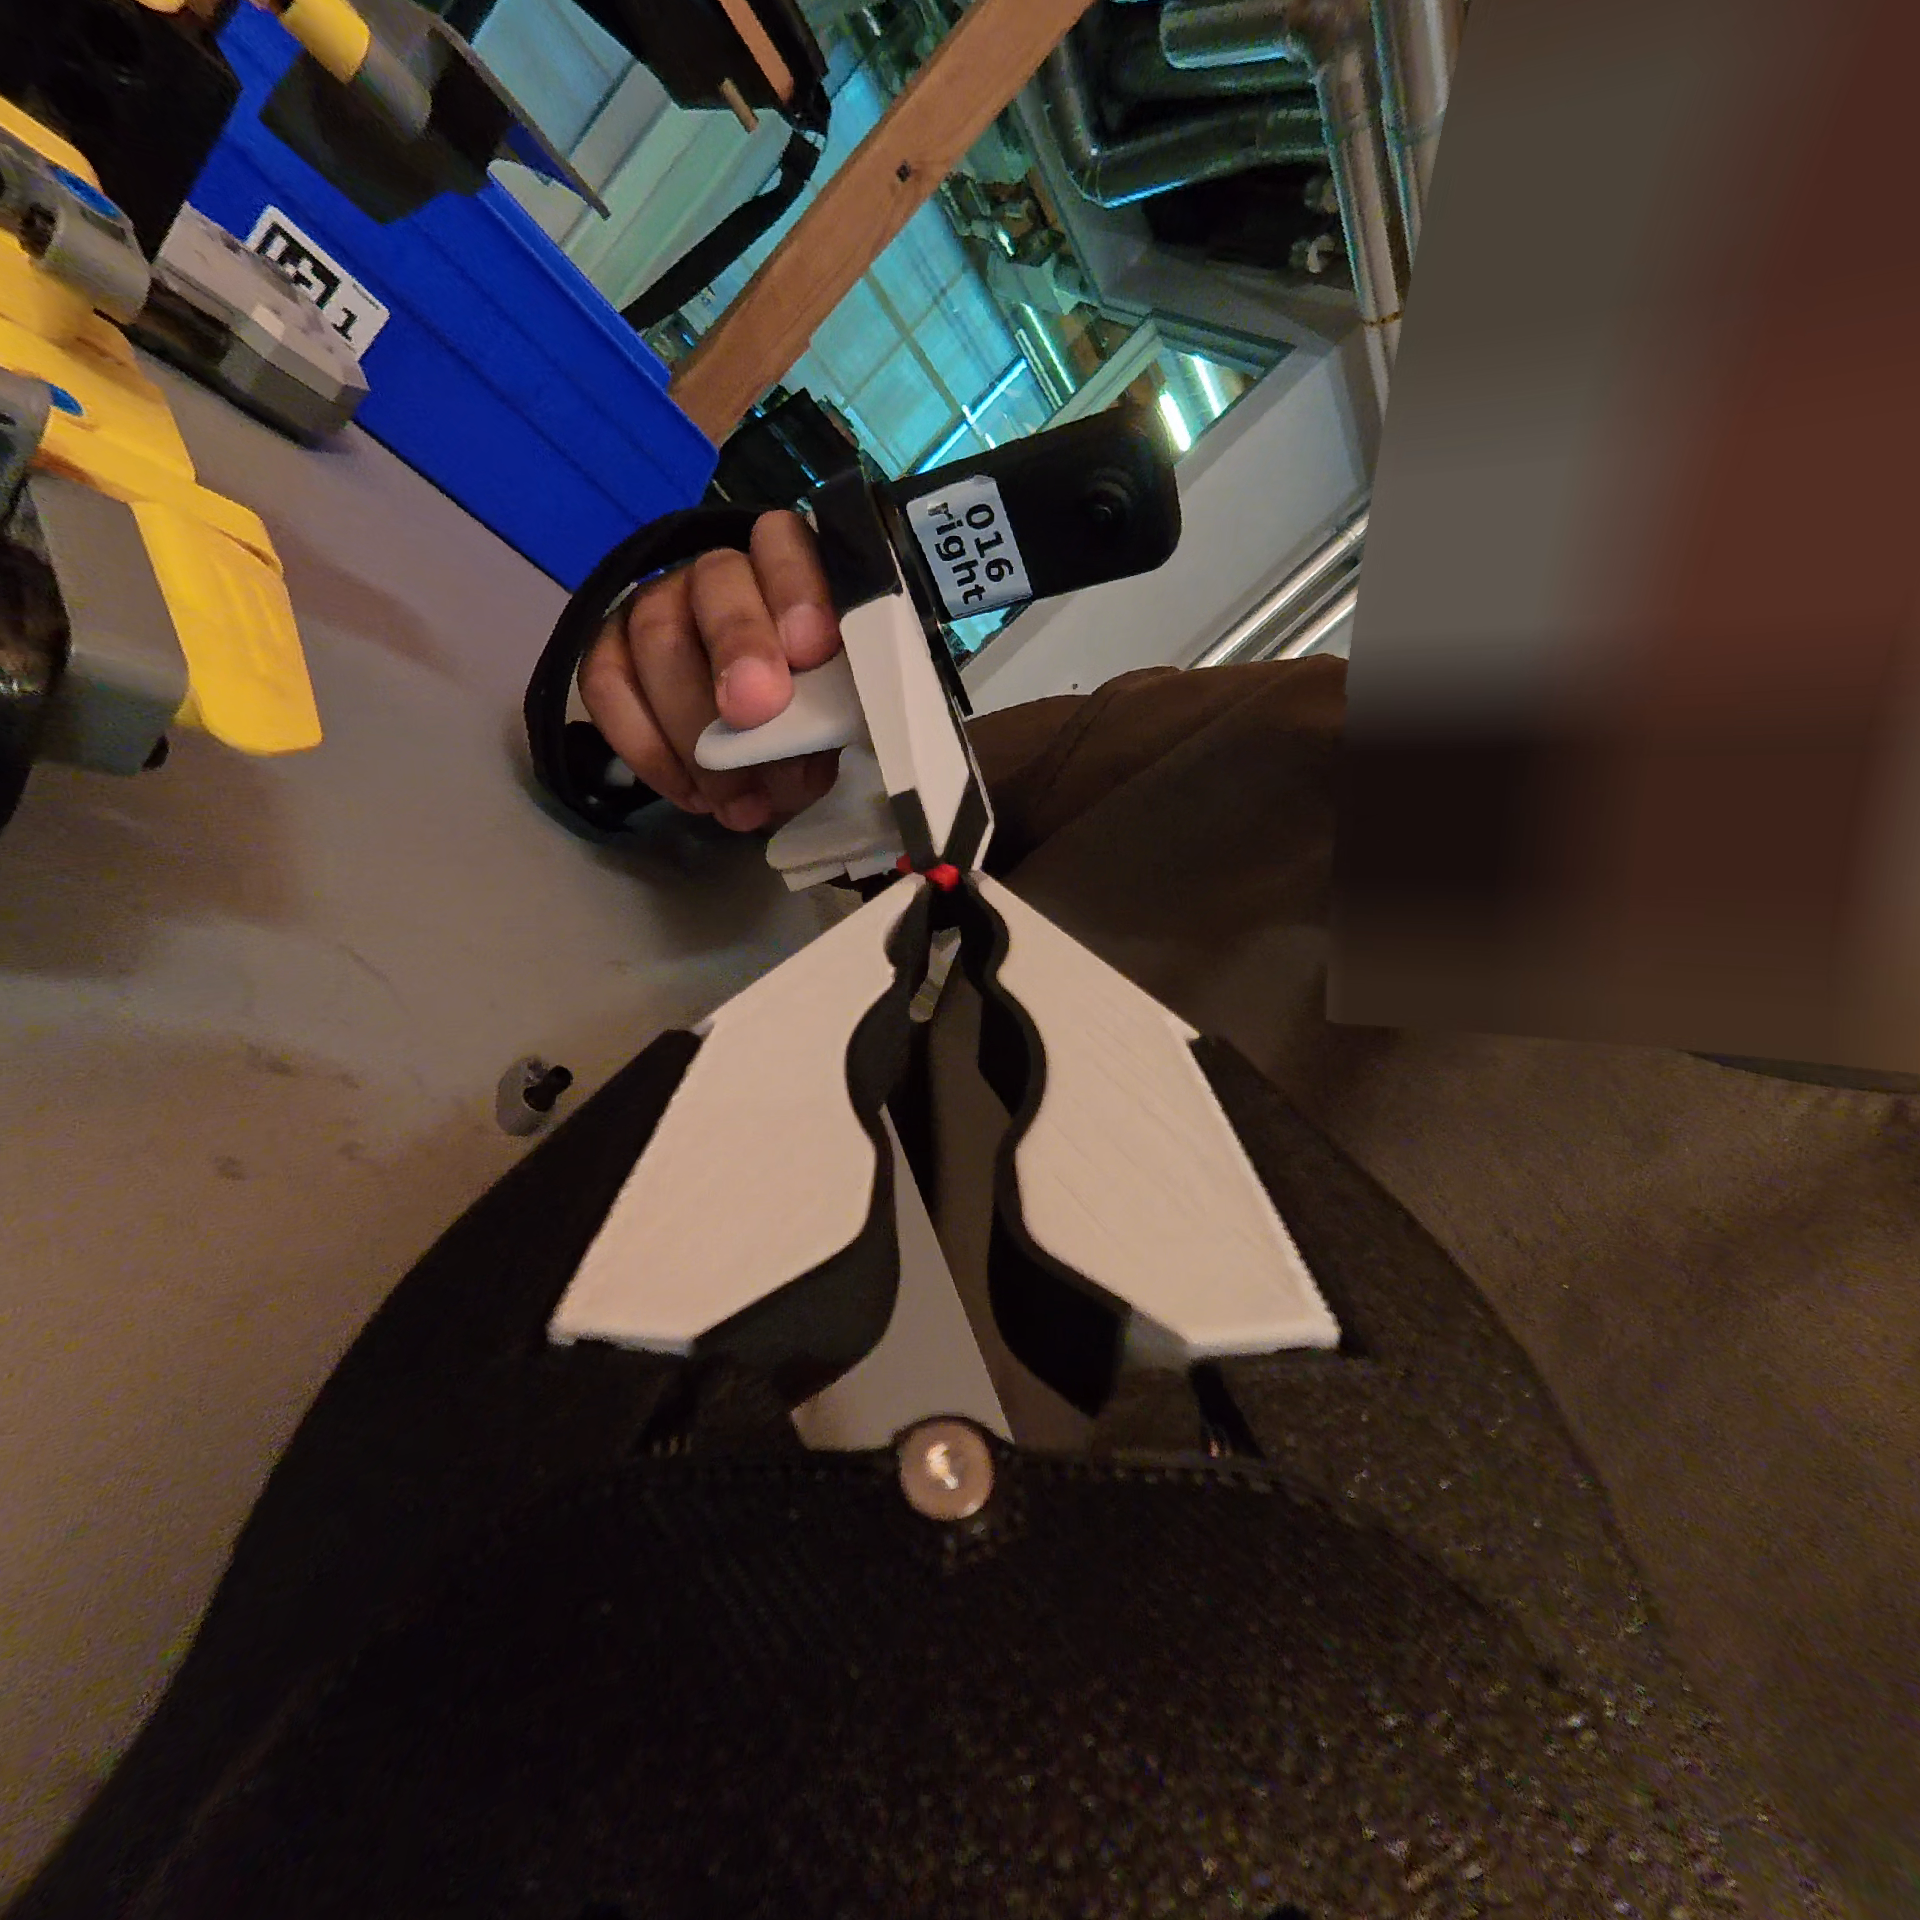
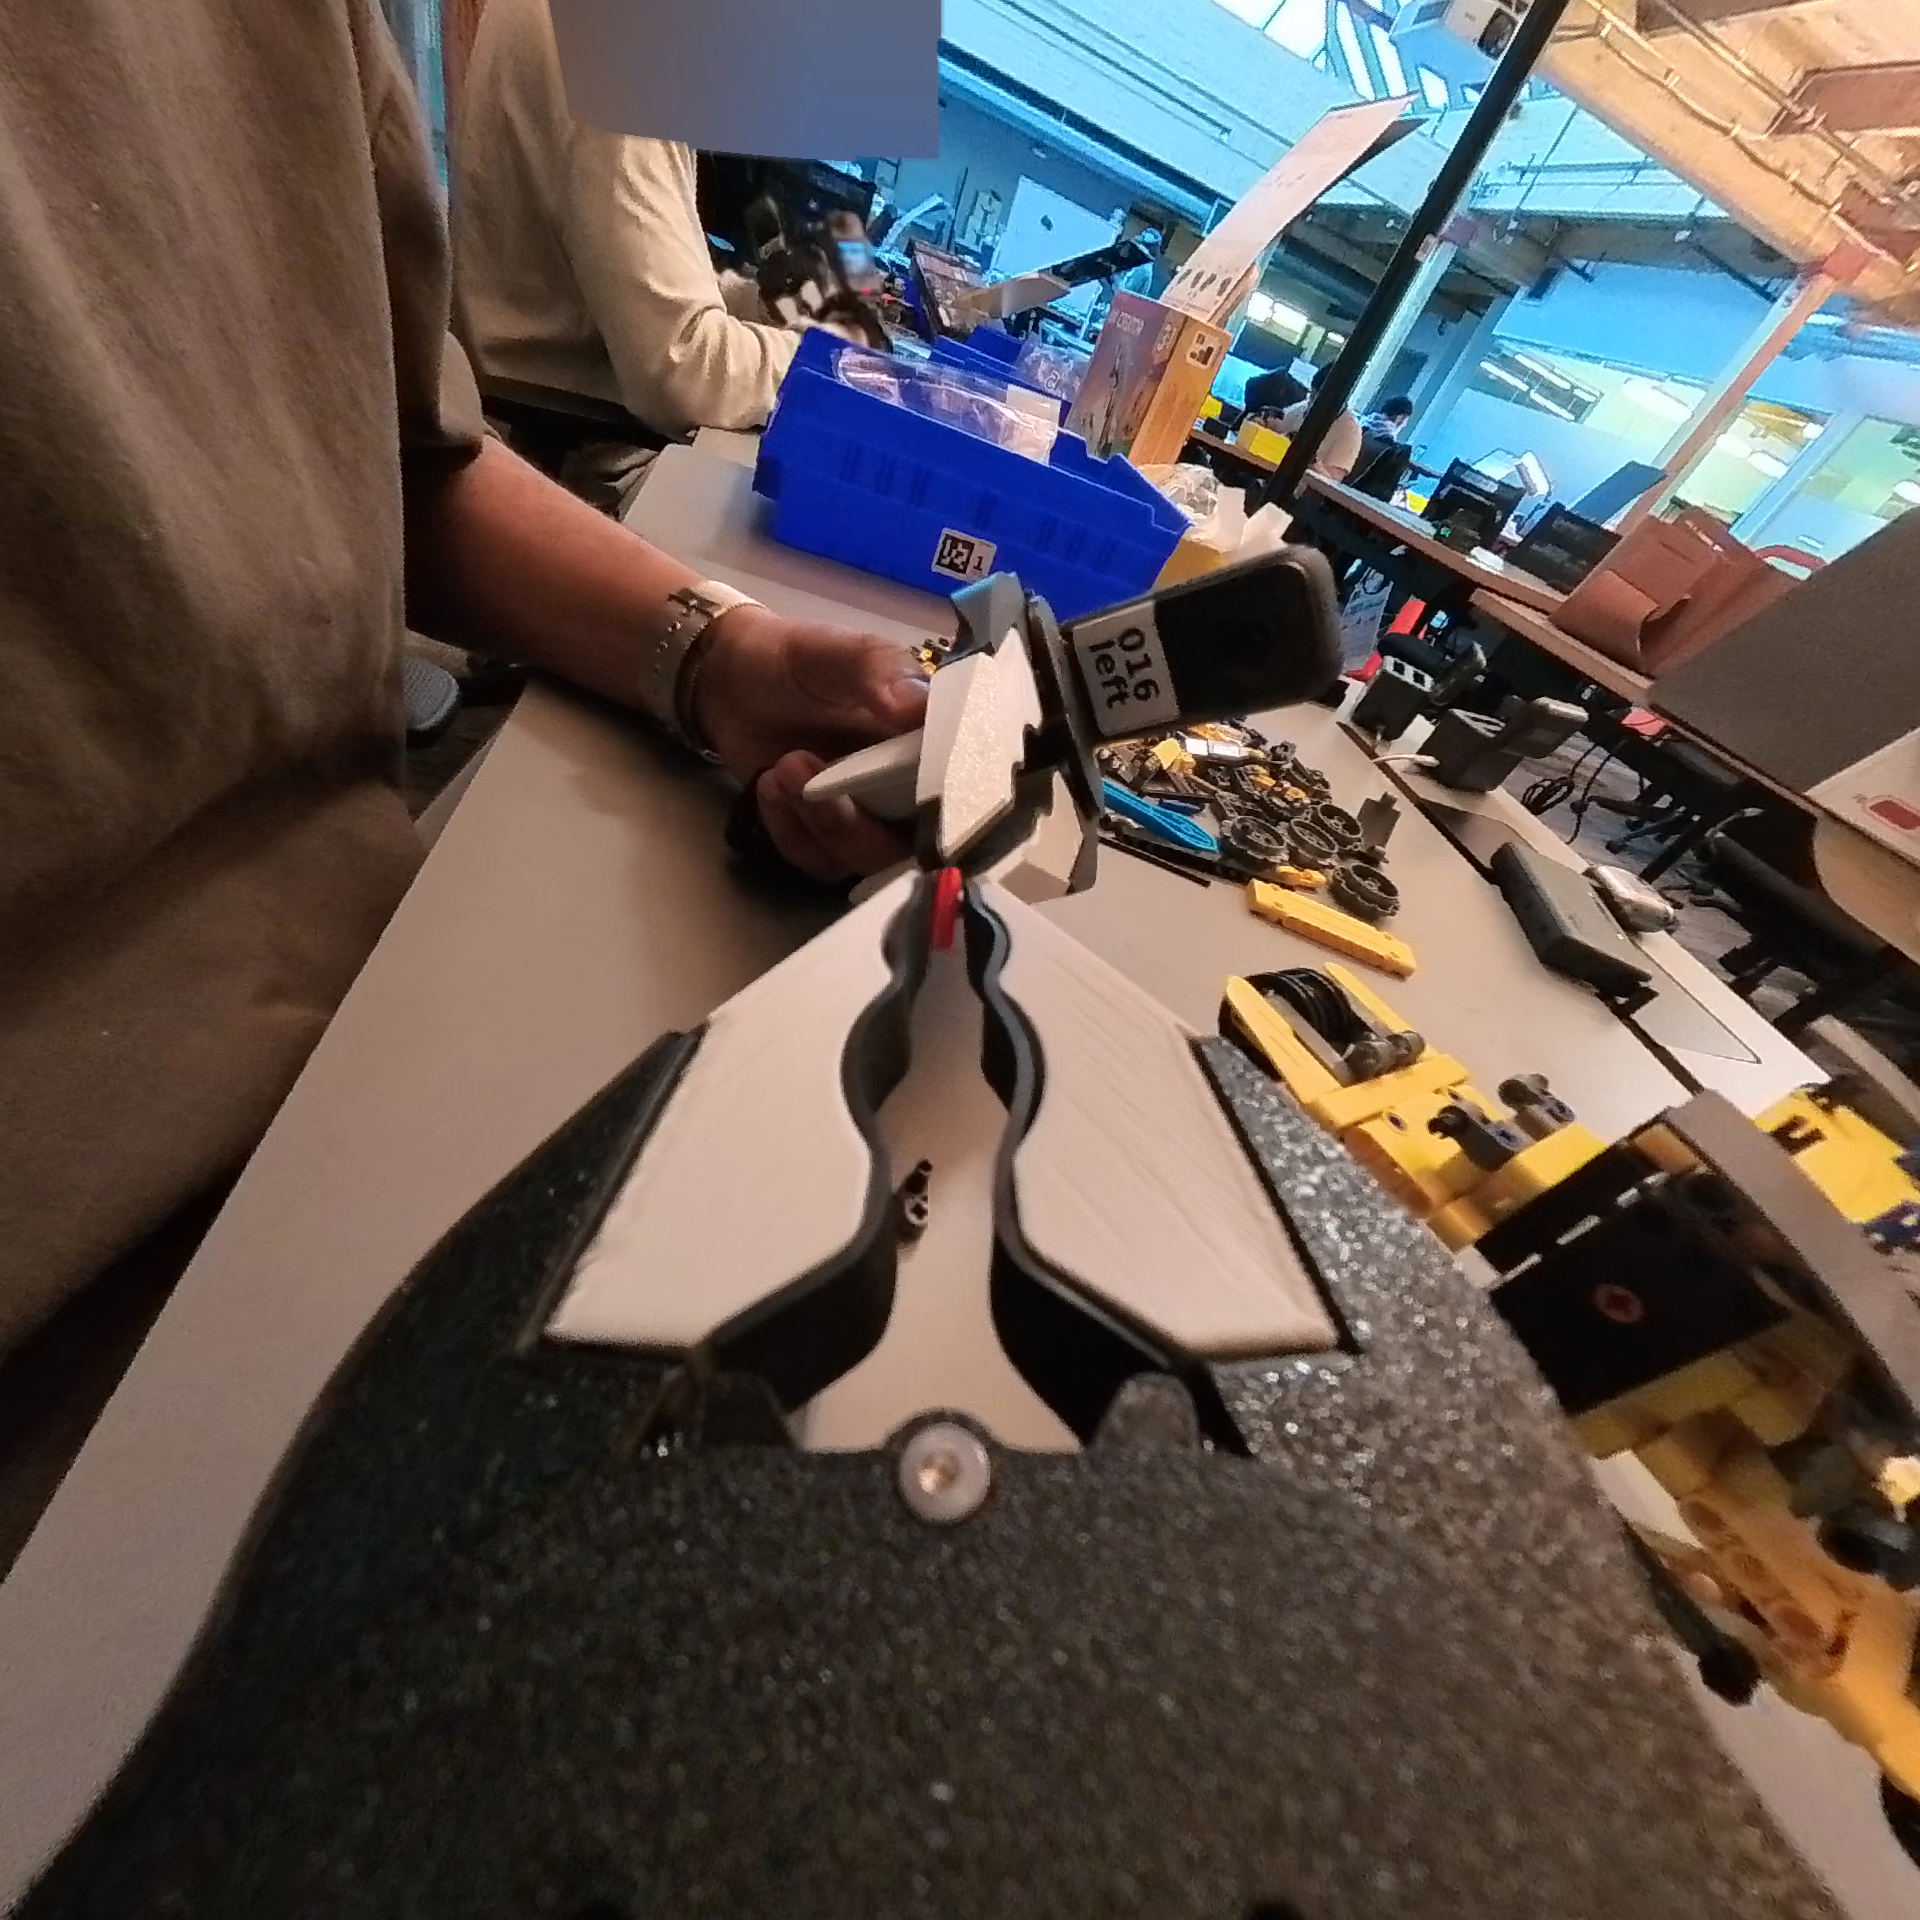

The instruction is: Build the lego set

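Two grippers tip to tip on a red pin point(image 2: 945, 916)

We hold the pin above the grey surface point(image 2: 540, 935). The right gripper point(image 2: 943, 902) is clamped on one end. The left gripper point(image 1: 933, 896) has its tips together at the other end. A yellow model point(image 2: 1382, 1081) lies near, and a blue bin point(image 2: 935, 499) stands behind.

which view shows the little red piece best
The right wrist view: the red piece shows as an upright peg pinched at both tongs' tips. The left wrist view shows only a tiny red dot there.
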A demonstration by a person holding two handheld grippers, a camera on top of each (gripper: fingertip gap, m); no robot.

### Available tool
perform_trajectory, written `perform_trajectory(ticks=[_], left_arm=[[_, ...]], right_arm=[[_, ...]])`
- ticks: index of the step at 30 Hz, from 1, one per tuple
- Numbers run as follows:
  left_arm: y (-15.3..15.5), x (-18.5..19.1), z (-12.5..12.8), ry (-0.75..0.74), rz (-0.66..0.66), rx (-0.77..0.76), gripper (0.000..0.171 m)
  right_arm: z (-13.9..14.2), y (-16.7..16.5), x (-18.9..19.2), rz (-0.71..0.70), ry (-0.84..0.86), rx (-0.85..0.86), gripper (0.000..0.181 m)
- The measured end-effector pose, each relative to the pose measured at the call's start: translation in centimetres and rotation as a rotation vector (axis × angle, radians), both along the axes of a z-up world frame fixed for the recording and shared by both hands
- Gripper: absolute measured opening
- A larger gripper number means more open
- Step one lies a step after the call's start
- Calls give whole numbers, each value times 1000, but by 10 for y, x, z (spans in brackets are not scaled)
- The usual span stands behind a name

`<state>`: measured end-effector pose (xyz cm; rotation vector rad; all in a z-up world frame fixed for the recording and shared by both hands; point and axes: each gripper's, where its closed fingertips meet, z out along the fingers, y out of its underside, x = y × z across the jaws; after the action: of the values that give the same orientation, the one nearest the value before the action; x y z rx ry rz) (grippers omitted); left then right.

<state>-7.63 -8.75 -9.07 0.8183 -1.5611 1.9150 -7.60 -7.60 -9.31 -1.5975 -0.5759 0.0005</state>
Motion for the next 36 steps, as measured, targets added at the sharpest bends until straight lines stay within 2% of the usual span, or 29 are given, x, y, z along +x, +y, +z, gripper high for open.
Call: perform_trajectory(ticks=[11,15,18,24,31,36], left_arm=[[-1,-3,2,1,-23,-20,0],[-1,-3,3,6,-25,-25,7],[-1,-1,0,7,-6,-6,1],[0,-1,0,14,-13,-9,0],[5,1,5,26,-8,-60,0],[5,0,7,32,-18,-75,0]], right_arm=[[2,-1,-2,3,-16,10,4],[0,-1,-2,-1,-26,5,4],[0,0,-2,-4,-29,2,4],[0,0,-2,-11,-50,8,4],[3,0,0,-24,-44,26,12],[9,-3,2,-24,-42,58,5]])
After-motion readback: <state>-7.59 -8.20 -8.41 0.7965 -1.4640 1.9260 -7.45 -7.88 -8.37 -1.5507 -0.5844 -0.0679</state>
